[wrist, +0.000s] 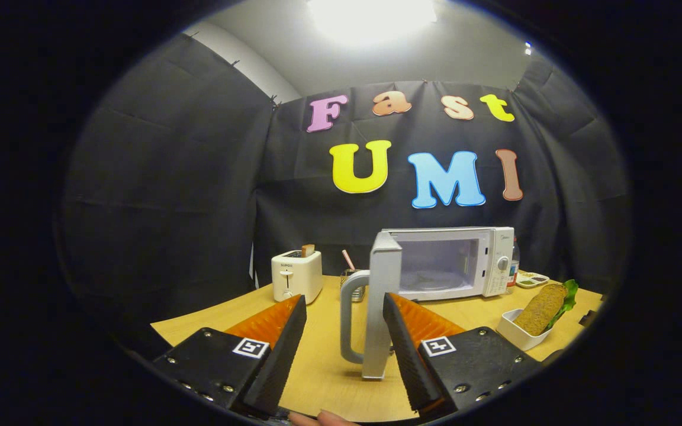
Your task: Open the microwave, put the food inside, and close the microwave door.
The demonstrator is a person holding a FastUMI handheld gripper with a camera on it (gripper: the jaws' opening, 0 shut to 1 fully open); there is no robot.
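On the desk [317, 367] the microwave [465, 260] is standing open; the released jaws are framing its stiff door handle [350, 313], probably untouched.

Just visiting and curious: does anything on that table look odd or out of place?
Nothing damaged or spilled. The microwave door stands wide open, between the open gripper's fingers; the sandwich waits in its tray.

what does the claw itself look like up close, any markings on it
The claw has two wedge-shaped fingers with ribbed sides, each on a black block fixed with small screws. Each block carries a square black-and-white tag. The fingers stand apart.
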